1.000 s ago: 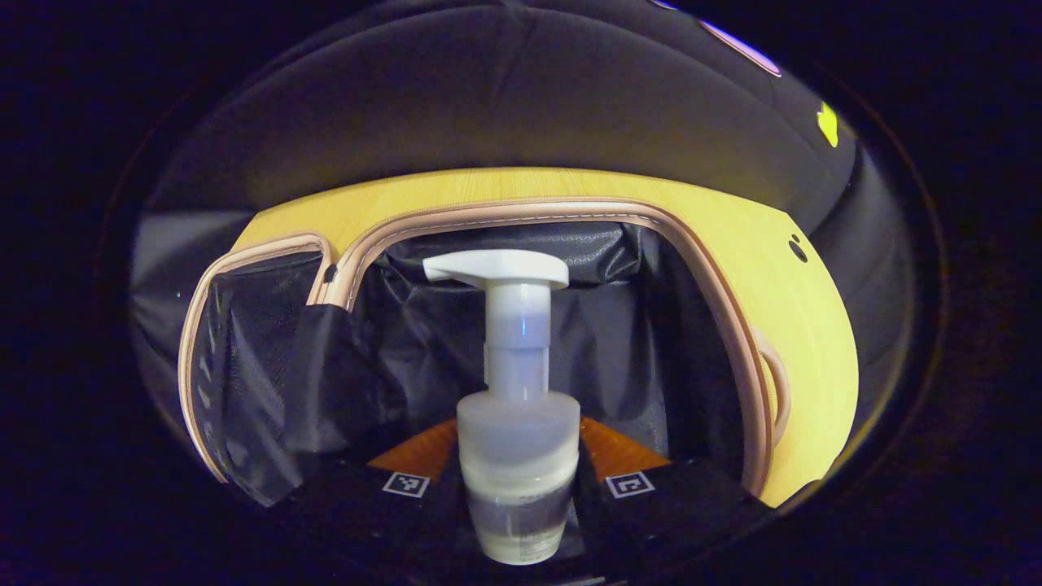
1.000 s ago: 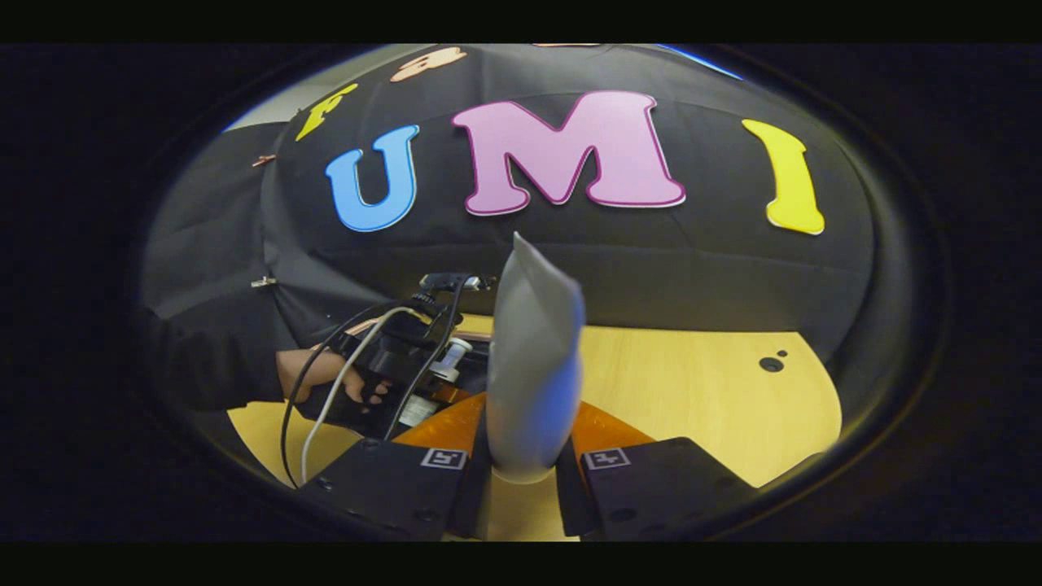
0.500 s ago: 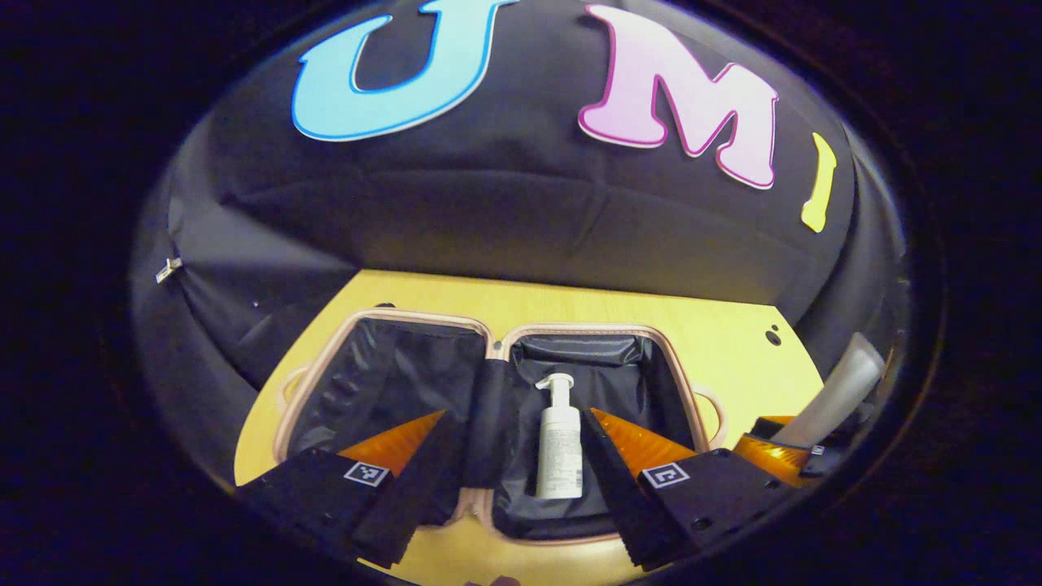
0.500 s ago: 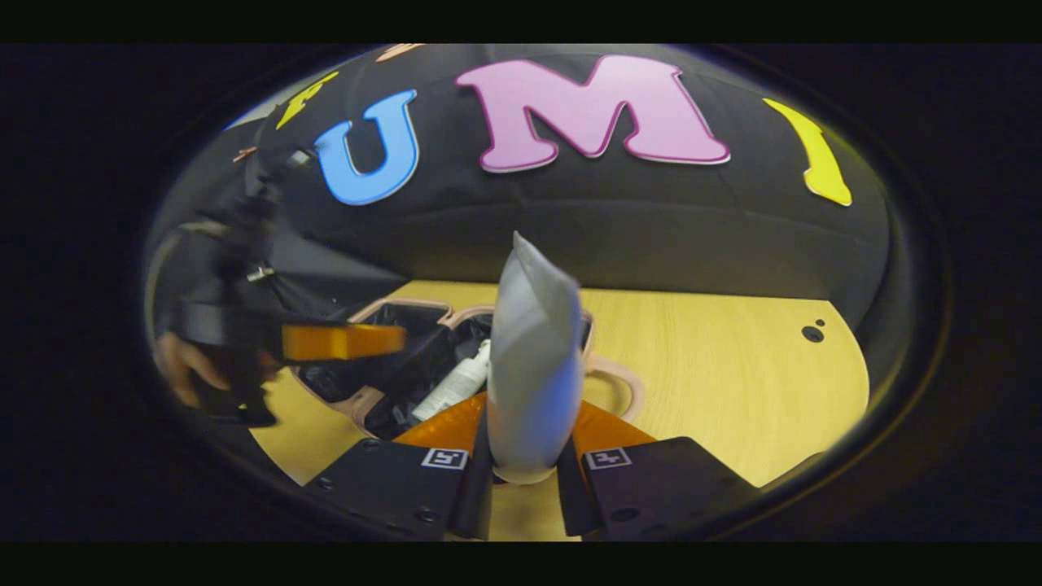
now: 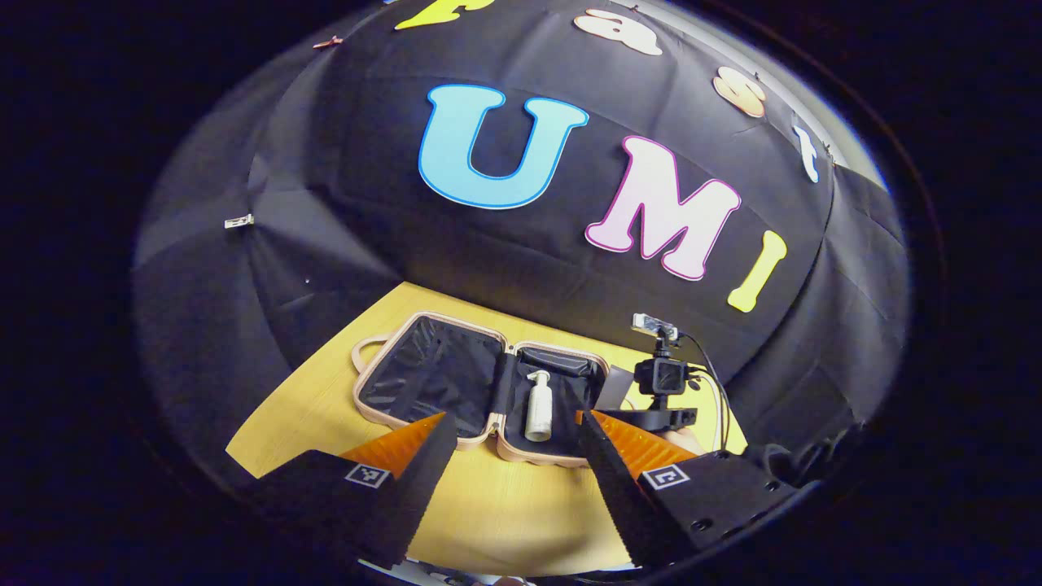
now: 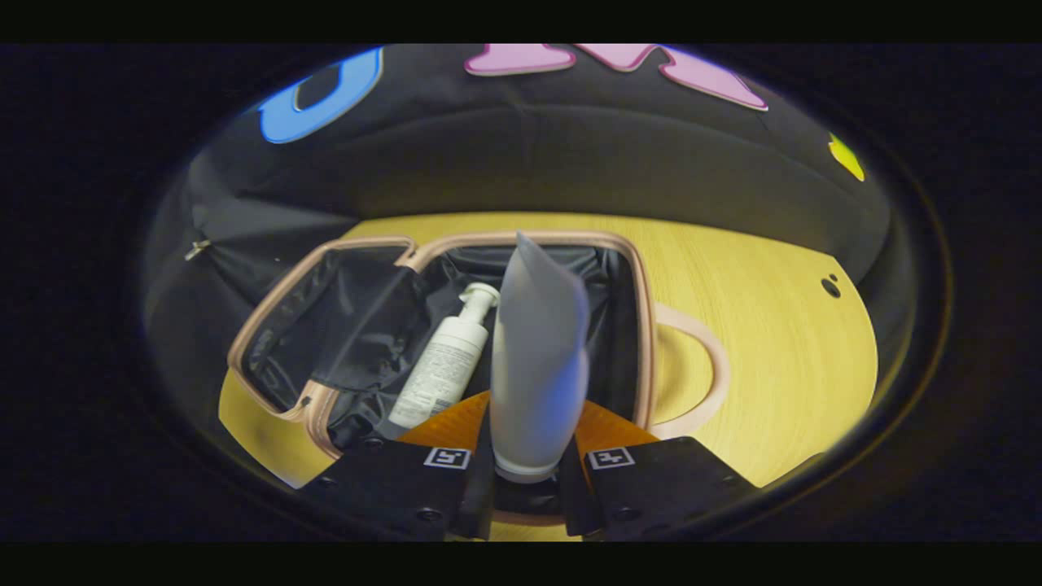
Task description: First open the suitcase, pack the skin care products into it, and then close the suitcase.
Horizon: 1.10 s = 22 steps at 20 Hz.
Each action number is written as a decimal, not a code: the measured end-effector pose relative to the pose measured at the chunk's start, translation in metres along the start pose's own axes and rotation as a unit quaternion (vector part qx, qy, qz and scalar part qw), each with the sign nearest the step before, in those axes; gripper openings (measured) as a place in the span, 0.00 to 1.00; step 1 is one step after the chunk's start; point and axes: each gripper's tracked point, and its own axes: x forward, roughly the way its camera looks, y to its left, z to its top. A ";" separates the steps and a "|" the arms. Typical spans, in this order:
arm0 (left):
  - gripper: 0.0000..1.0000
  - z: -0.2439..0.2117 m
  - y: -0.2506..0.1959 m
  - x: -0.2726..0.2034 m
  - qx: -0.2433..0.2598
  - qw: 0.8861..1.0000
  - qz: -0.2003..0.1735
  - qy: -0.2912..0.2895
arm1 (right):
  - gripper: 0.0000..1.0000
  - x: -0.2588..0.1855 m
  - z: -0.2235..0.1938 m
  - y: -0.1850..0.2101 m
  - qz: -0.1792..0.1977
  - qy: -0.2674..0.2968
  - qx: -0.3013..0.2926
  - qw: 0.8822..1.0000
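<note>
The suitcase [image 5: 431, 376] lies open on the wooden table, black lining up. A white pump bottle [image 5: 537, 404] lies in its right half. My left gripper [image 5: 513, 480] hangs open well back from the case, nothing between its fingers. The right gripper's body [image 5: 661, 382] hovers at the case's right side. In the right gripper view, my right gripper [image 6: 529, 480] is shut on a grey tube [image 6: 537, 358], held upright over the right half of the suitcase [image 6: 645, 342]. The pump bottle [image 6: 444, 366] lies just left of the tube.
The pale wooden table [image 6: 773, 325] stretches to the right of the case, with two small holes [image 6: 830, 285]. A pink carry handle [image 6: 716, 366] sticks out of the case's right side. Cables [image 5: 712, 391] trail from the right gripper. Black cloth walls close in behind.
My left gripper let go of the pump bottle inside the case and pulled far back, now open. My right gripper carried the tube leftwards over the open case.
</note>
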 end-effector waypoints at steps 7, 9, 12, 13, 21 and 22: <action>0.96 -0.010 0.066 -0.016 -0.016 0.999 0.046 0.005 | 0.44 0.026 0.006 -0.002 -0.044 0.035 0.014 0.998; 0.97 -0.010 0.087 -0.001 -0.009 0.997 0.073 0.005 | 0.44 0.018 0.015 0.002 -0.035 0.016 0.008 0.999; 0.96 0.002 0.117 0.034 -0.005 0.995 0.095 -0.005 | 0.96 -0.016 0.042 0.019 0.014 -0.050 -0.002 0.999; 0.96 0.005 0.132 0.050 0.008 0.994 0.104 -0.007 | 0.99 -0.033 0.056 0.020 0.026 -0.085 -0.014 0.996; 0.97 0.014 0.241 0.211 0.055 0.990 0.129 0.028 | 0.98 -0.156 0.112 0.006 0.044 -0.238 -0.018 0.970; 0.97 0.013 0.250 0.229 0.063 0.990 0.120 0.032 | 0.98 -0.169 0.115 0.001 0.043 -0.248 -0.020 0.968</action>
